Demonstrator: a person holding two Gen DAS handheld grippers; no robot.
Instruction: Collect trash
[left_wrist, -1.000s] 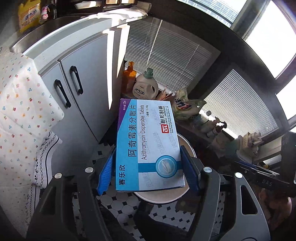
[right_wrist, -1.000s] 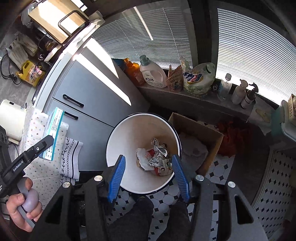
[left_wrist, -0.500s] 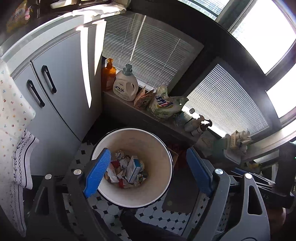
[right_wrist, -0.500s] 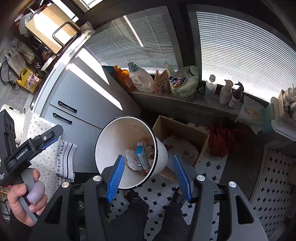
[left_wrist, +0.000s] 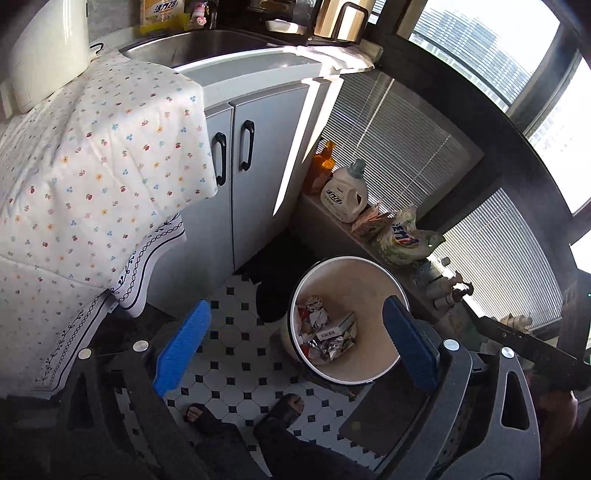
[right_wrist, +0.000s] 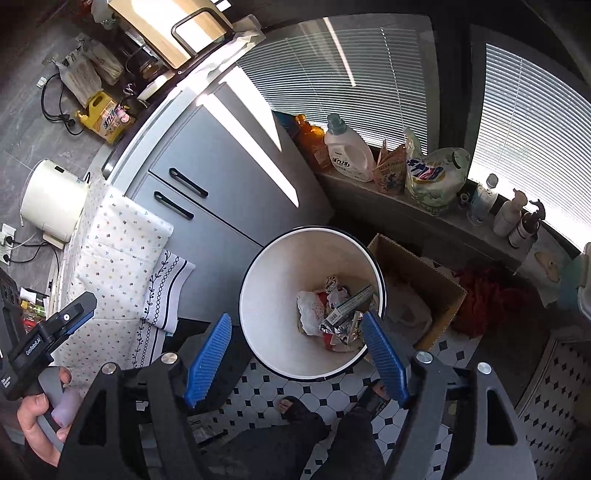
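A white trash bin (left_wrist: 373, 284) with a dark rim stands on the tiled floor; it also shows in the right wrist view (right_wrist: 280, 295). Inside lie crumpled foil, paper scraps and the medicine box (left_wrist: 338, 326), seen too in the right wrist view (right_wrist: 349, 304). My left gripper (left_wrist: 295, 347) is open and empty, held high above the floor, left of the bin. My right gripper (right_wrist: 295, 350) is open and empty above the bin's near rim.
Grey cabinet doors (left_wrist: 255, 184) stand behind the bin. A floral cloth (left_wrist: 92, 177) hangs over the counter at left. Detergent bottles (left_wrist: 345, 192) line a low ledge. A cardboard box (right_wrist: 417, 284) sits right of the bin. The person's feet (left_wrist: 284, 406) are on the floor.
My left gripper opened and let go of the medicine box, which fell into the bin. The left gripper then swung back to the left toward the counter. The right gripper stayed open over the bin.
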